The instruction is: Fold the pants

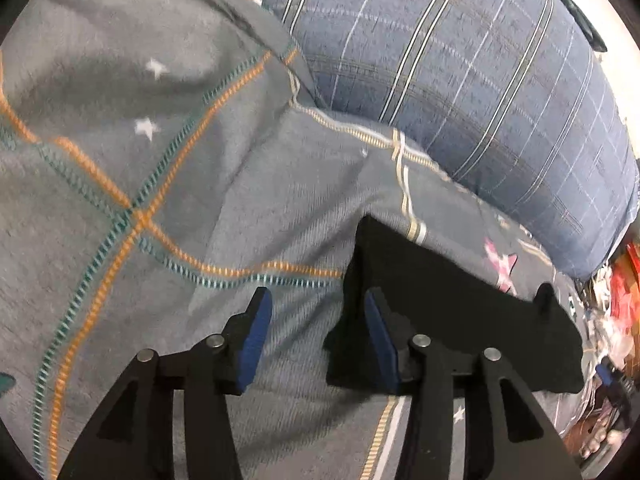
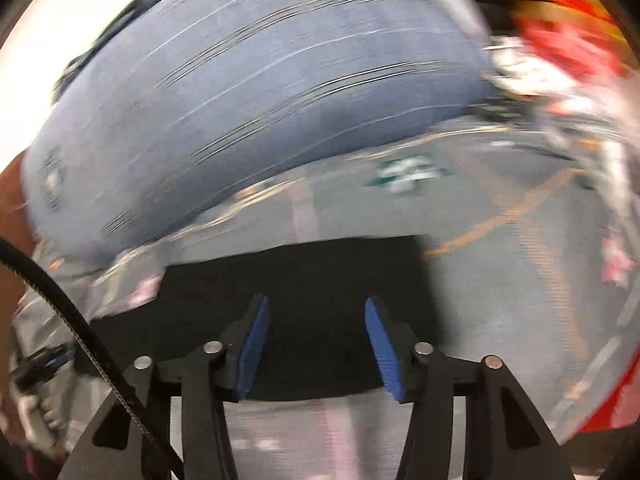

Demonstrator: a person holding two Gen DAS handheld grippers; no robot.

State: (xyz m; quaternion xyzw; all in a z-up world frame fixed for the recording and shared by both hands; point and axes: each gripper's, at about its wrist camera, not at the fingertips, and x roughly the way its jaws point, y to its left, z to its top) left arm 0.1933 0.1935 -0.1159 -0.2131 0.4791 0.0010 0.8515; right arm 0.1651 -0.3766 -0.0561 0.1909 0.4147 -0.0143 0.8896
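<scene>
On a grey star-print bedspread (image 1: 168,184), just in front of a blue plaid pillow (image 1: 460,72), black pants (image 2: 304,280) are seen compactly folded; both the left hand-held gripper (image 1: 318,320) and right hand-held gripper (image 2: 316,324) are held open and empty, and the fold could be dragged apart if brushed.

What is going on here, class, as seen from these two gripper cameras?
A person with a handheld gripper in each hand is folding black pants on a grey patterned bedspread. The pants lie as a compact dark shape below a blue plaid pillow. The left gripper and the right gripper are both open, holding nothing. The right view is motion-blurred.
</scene>
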